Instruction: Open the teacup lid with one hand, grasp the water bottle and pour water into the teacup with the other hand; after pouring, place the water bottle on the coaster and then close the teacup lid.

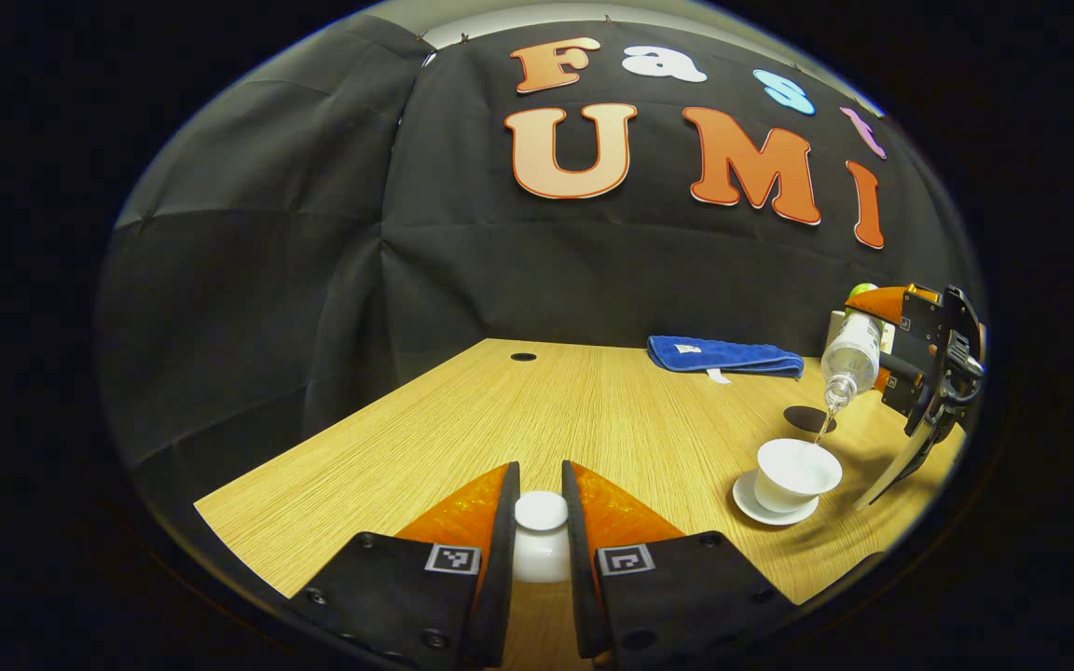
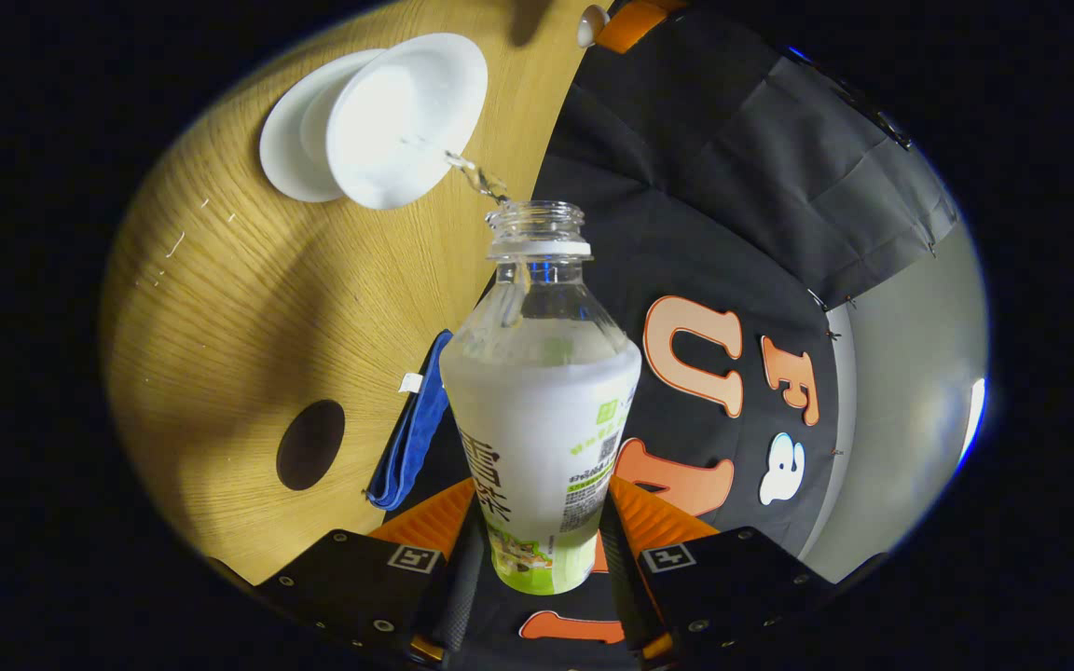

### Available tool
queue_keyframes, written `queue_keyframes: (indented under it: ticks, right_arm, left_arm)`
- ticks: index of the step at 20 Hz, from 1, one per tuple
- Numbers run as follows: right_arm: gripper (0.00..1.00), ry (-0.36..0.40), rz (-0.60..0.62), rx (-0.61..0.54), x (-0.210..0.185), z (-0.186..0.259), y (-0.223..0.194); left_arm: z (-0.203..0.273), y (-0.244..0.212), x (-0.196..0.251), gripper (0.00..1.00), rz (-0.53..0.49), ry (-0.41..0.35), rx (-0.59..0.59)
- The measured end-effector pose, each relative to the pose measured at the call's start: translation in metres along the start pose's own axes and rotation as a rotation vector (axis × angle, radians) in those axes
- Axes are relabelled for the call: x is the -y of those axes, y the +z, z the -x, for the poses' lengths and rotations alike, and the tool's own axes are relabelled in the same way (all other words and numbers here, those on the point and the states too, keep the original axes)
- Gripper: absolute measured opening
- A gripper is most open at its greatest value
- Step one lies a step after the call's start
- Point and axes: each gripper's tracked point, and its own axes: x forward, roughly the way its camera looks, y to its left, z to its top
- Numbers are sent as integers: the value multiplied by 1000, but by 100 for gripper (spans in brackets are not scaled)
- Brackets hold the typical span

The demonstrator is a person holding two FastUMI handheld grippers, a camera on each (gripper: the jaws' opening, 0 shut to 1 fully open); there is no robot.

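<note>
Water pours from the tilted bottle [image 2: 542, 410] into the open teacup [image 1: 796, 473].

The right gripper [image 2: 537, 559] pinches the bottle between both fingers, its neck tipped above the cup — a thin stream falls in. The cup sits on its saucer [image 1: 748, 499] on the wooden table [image 1: 537, 410], near the dark coaster [image 1: 807, 418]. The left gripper [image 1: 540, 536] clamps the white lid [image 1: 541, 531] — off to the side.
</note>
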Motion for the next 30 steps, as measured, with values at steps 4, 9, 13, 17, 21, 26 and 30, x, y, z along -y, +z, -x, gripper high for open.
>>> queue_keyframes:
  ticks: [4,9,13,17,21,26,30]
  right_arm:
    - [64,-44,37,10,12,-1,0]
    - [64,-71,77,19,27,-1,0]
    - [64,-96,118,38,38,-1,2]
    - [64,-125,163,54,49,-3,3]
    - [63,-147,216,85,53,0,12]
    - [64,-161,266,128,58,-2,25]
    - [63,-164,330,161,58,1,33]
  left_arm:
    - [0,-1,-4,31,1,5,-4]
    - [2,1,-7,31,1,9,-1]
    - [3,1,-10,31,3,11,-5]
    - [4,2,-9,32,4,5,0]
    - [5,5,-9,32,5,2,0]
    - [5,6,-7,32,0,-3,2]
    - [7,6,-7,32,-2,-5,1]
